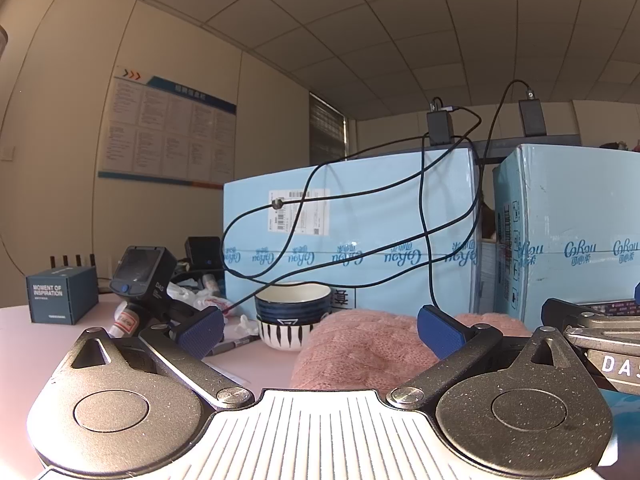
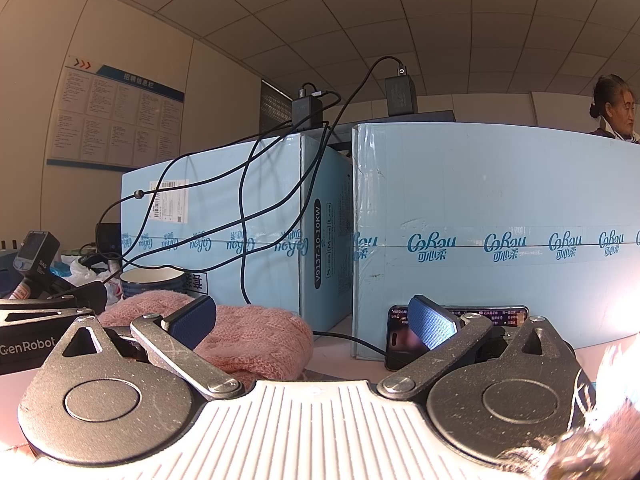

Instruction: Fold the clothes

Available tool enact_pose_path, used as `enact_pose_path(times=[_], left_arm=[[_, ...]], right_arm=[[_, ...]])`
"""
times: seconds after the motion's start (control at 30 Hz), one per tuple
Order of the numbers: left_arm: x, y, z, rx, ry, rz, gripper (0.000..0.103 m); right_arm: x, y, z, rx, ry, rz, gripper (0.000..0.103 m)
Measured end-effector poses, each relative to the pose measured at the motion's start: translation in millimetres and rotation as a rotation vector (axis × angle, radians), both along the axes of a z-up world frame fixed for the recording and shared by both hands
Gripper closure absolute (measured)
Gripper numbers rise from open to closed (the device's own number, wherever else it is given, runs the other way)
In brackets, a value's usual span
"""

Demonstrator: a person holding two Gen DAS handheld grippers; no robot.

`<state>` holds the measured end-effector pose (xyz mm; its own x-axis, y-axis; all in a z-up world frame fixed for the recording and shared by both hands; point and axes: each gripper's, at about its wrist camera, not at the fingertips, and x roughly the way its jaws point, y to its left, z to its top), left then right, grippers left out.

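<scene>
- Left wrist view: the left gripper (image 1: 320, 330) has its blue pads spread wide, grasping nothing. The pink knitted garment (image 1: 360, 344) lies bunched on the table (image 1: 24, 344) between them, just beside a striped bowl (image 1: 292, 316).
- Right wrist view: the right gripper (image 2: 314, 324) is likewise spread and empty. The garment (image 2: 248, 340) lies behind its left pad, before a blue box (image 2: 256, 232); a phone (image 2: 400, 332) leans by the right pad.

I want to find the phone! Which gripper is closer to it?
Right. The phone stands just past the right gripper, behind its right finger. The left gripper faces the pink sweater and bowls, no phone there.
</scene>
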<state>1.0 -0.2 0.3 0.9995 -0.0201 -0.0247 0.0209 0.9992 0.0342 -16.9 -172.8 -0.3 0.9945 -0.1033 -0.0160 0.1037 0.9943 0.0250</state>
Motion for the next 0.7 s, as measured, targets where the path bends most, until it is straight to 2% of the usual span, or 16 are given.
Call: enact_pose_path(times=[0.7], left_arm=[[-0.9, 3.1, 1.0, -0.024, -0.004, -0.030, 0.000]], right_arm=[[-4.4, 1.1, 0.3, -0.010, -0.015, -0.056, 0.000]])
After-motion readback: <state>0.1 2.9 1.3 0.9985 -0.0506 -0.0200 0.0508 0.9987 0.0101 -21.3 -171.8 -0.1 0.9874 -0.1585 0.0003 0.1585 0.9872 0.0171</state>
